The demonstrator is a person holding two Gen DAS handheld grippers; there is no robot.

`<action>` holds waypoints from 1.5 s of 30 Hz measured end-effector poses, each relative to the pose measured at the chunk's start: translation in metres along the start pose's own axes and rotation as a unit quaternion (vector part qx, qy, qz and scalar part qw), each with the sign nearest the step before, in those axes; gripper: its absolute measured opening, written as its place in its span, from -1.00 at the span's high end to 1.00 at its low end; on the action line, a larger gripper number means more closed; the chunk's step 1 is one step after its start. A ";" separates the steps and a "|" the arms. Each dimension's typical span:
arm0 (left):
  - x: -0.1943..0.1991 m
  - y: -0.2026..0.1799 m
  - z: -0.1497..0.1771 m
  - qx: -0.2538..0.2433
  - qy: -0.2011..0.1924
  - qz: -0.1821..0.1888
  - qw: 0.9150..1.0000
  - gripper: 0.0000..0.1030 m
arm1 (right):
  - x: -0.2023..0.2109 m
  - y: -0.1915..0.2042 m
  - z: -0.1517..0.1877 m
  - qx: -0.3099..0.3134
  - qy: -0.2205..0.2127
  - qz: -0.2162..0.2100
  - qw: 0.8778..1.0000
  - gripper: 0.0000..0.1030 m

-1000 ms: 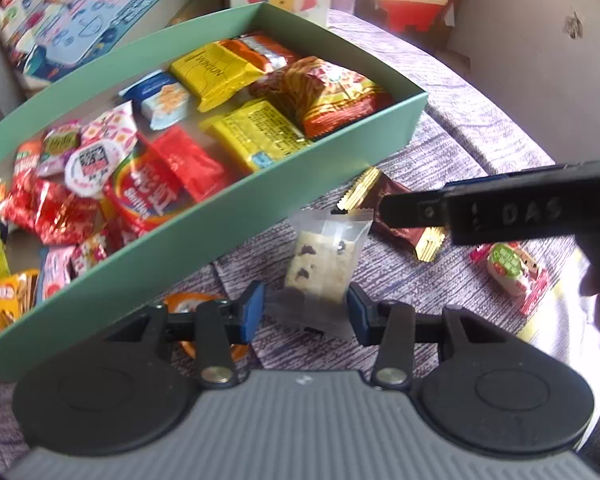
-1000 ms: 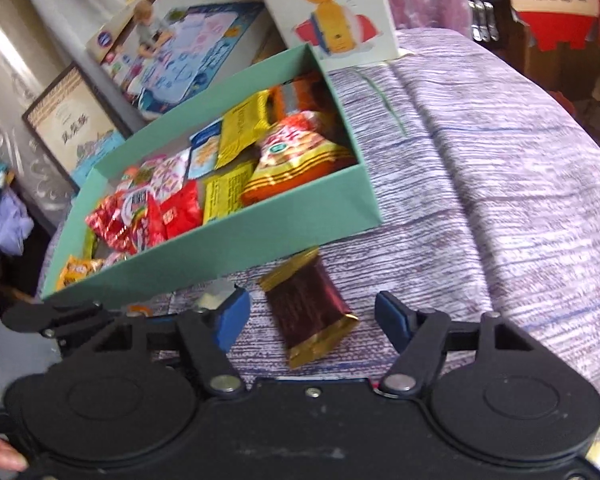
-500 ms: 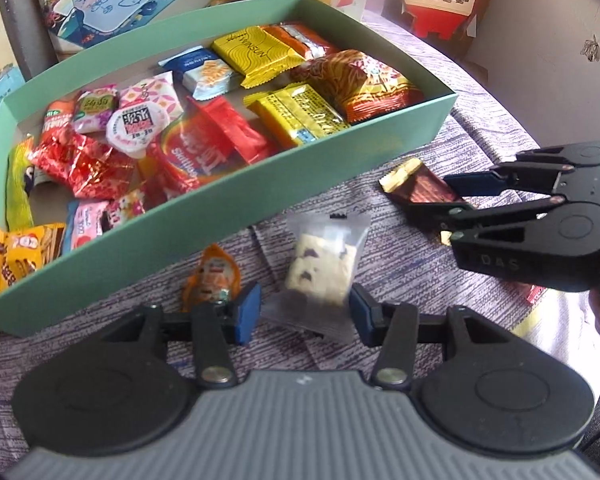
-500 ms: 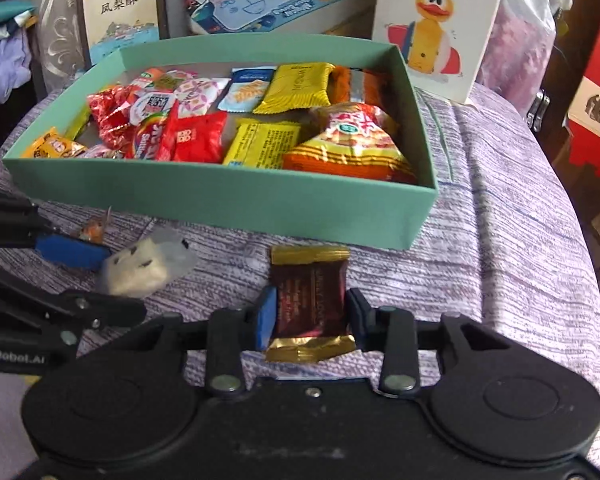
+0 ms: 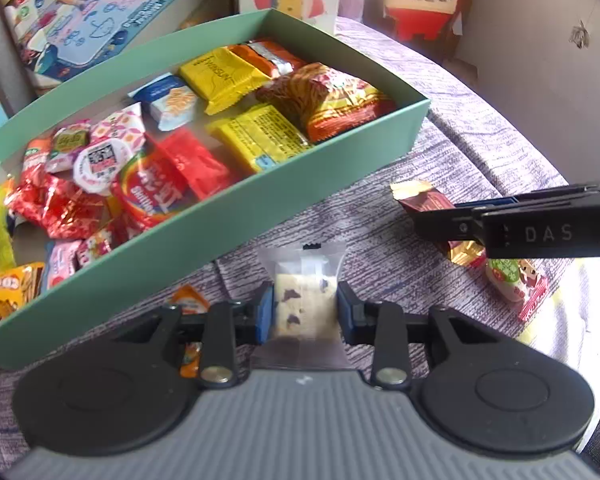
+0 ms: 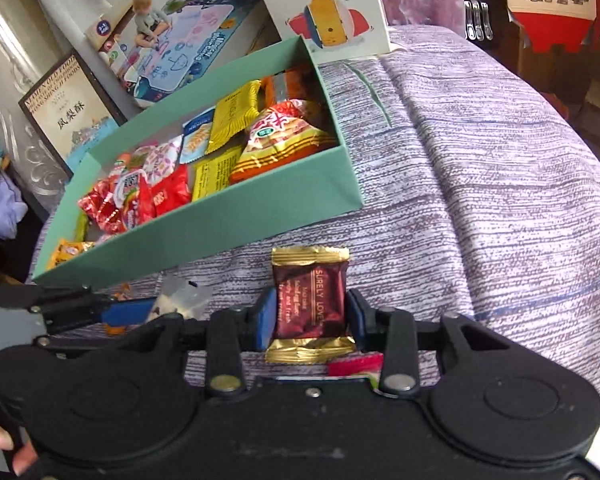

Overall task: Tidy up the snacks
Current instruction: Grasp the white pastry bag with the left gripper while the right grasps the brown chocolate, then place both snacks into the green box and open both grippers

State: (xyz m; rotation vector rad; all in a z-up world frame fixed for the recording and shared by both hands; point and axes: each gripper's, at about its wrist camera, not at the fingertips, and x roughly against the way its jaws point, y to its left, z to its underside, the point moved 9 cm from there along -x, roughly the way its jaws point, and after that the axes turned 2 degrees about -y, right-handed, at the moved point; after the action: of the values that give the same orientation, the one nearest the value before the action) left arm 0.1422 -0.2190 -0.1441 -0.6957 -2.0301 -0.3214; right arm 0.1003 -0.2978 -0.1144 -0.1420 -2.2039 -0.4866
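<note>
A clear packet with a white, dark-speckled bar (image 5: 305, 300) lies on the purple striped cloth. My left gripper (image 5: 305, 312) is closing its jaws, and both blue pads touch the packet's sides. My right gripper (image 6: 310, 314) is shut on a dark red packet with gold ends (image 6: 310, 300), just in front of the green box (image 6: 236, 216). The box (image 5: 228, 220) holds several snack packets in red, yellow, orange and blue. The left wrist view has the right gripper (image 5: 500, 224) coming in from the right over that dark red packet (image 5: 420, 200). The left gripper (image 6: 132, 308) and clear packet (image 6: 180, 300) show at the lower left of the right wrist view.
A small orange packet (image 5: 188, 304) lies by my left gripper. A pink and green candy (image 5: 512, 280) lies under the right gripper near the table's right edge. Toy boxes (image 5: 100, 20) and a duck card (image 6: 328, 4) stand behind the green box.
The right jaws went from wide open to shut on the dark red packet. The left jaws narrowed onto the clear packet. Both views swung aside and came back.
</note>
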 end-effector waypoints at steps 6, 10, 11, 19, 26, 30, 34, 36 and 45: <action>0.025 0.011 0.003 0.033 -0.018 0.014 0.999 0.37 | 0.023 0.014 -0.003 0.012 -0.013 -0.010 1.000 0.29; 0.047 0.017 0.000 0.049 -0.040 0.016 0.998 0.37 | 0.037 0.031 -0.015 0.026 -0.025 -0.022 0.999 0.29; 0.053 0.021 -0.001 0.054 -0.046 0.015 0.997 0.37 | 0.038 0.037 -0.019 0.029 -0.028 -0.026 0.999 0.29; 0.089 0.094 -0.013 0.121 -0.087 -0.030 0.988 0.37 | 0.034 0.080 -0.059 0.059 -0.044 -0.046 0.996 0.29; 0.096 0.176 -0.026 0.177 -0.102 -0.077 0.976 0.37 | -0.003 0.117 -0.101 0.080 -0.042 -0.056 0.994 0.29; 0.089 0.204 -0.027 0.190 -0.097 -0.090 0.973 0.37 | -0.024 0.129 -0.116 0.090 -0.043 -0.052 0.994 0.29; 0.076 0.215 -0.029 0.196 -0.090 -0.094 0.972 0.37 | -0.043 0.132 -0.127 0.093 -0.040 -0.045 0.994 0.29; 0.071 0.218 -0.029 0.198 -0.087 -0.093 0.972 0.37 | -0.049 0.132 -0.129 0.093 -0.039 -0.041 0.994 0.29; 0.062 0.219 -0.038 0.193 -0.085 -0.095 0.973 0.37 | -0.063 0.130 -0.135 0.094 -0.038 -0.035 0.994 0.29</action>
State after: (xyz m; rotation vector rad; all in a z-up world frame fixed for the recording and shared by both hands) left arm 0.2737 -0.0395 -0.0819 -0.2957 -2.2425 0.0290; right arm 0.2731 -0.2275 -0.0485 0.0171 -2.3231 -0.3130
